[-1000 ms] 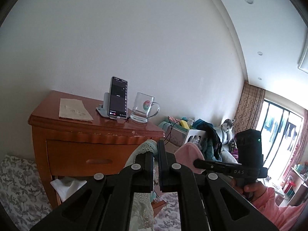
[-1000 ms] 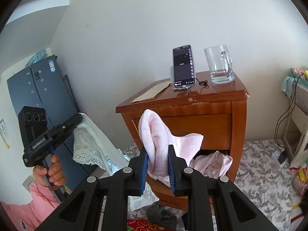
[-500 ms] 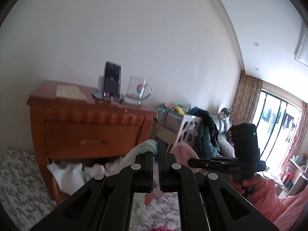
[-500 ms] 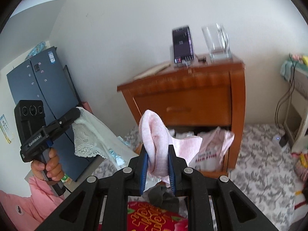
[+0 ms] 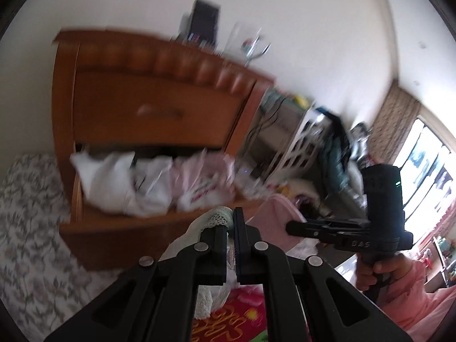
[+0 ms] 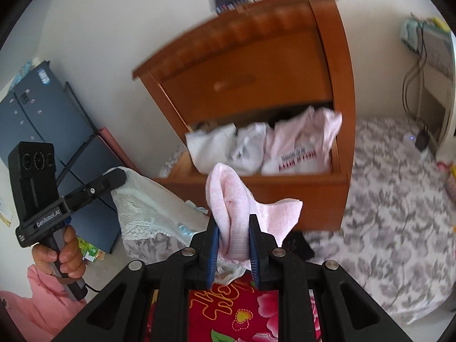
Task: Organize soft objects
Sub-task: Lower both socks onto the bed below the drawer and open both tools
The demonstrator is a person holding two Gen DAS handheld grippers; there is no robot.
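In front of the half-filled open drawer (image 6: 256,182), right gripper (image 6: 234,245) clamps a pink towel (image 6: 230,199), left gripper (image 5: 230,228) apparently pinches lace cloth (image 6: 142,205), both unstowed.

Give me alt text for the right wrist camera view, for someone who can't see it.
The right gripper is shut on a pink towel, facing a wooden nightstand whose open lower drawer holds white and pink clothes. At left, the left gripper holds a white lace cloth.
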